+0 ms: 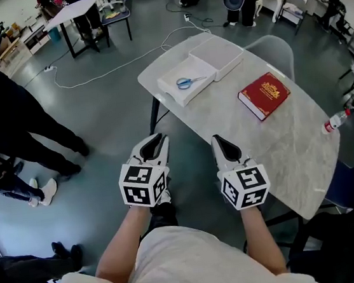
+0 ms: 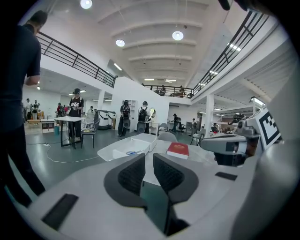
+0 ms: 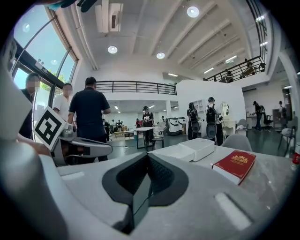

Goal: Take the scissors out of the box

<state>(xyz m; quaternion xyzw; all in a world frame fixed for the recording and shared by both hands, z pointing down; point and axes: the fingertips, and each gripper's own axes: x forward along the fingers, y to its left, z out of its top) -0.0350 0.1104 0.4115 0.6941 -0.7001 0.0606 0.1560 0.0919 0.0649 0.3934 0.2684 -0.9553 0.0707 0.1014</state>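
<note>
Scissors (image 1: 190,81) are sitting in the open box (image 1: 173,97) at the far corner of the surface (image 1: 279,141), well apart from me. Left tool (image 1: 157,138) is only a narrow crack apart and empty, right tool (image 1: 219,141) is closed tight. I'd open one wide first, then drop onto the blue handles.

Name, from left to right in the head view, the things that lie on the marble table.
open white box with the scissors inside → second white box → red book → bottle at the table's right edge
</note>
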